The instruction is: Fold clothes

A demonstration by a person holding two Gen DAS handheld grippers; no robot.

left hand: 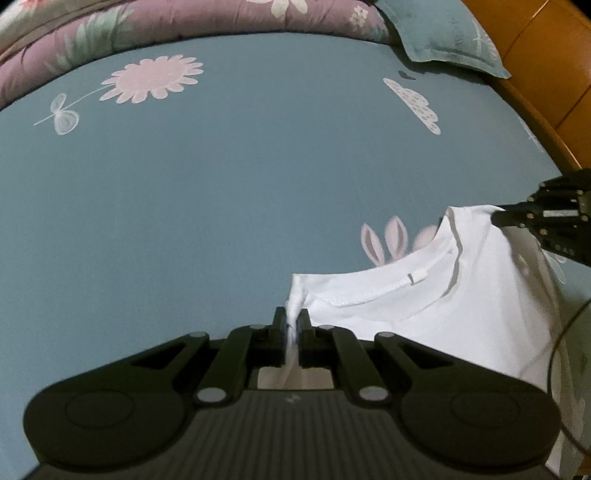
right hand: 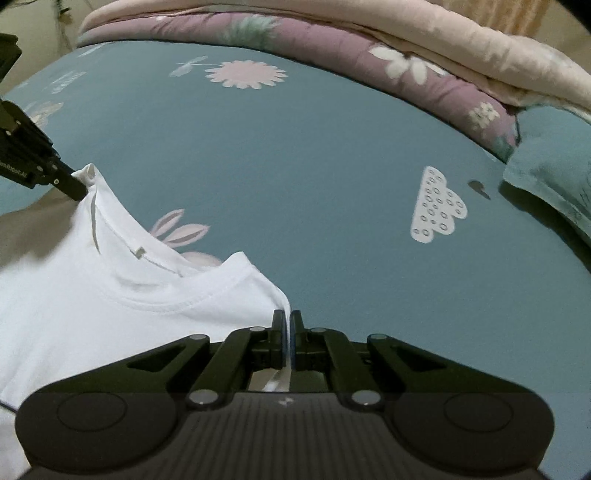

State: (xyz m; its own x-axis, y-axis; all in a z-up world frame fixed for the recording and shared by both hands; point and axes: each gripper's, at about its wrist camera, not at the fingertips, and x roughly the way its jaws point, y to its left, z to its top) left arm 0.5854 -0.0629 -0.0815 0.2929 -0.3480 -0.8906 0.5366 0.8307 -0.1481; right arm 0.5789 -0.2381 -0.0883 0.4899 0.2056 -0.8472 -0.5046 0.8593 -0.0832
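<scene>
A white T-shirt hangs stretched by its shoulders above a teal bed sheet. My left gripper is shut on a bunched bit of the shirt's shoulder beside the collar. My right gripper is shut on the other shoulder edge of the T-shirt. Each gripper shows in the other's view: the right gripper at the shirt's far corner, the left gripper at its upper left corner. The collar with a small tag sags between them. The shirt's lower part is out of view.
The sheet carries printed flowers, a cloud and rabbit ears. A folded purple floral quilt lies along the far edge, a teal pillow at the corner. A wooden bed frame runs along the right.
</scene>
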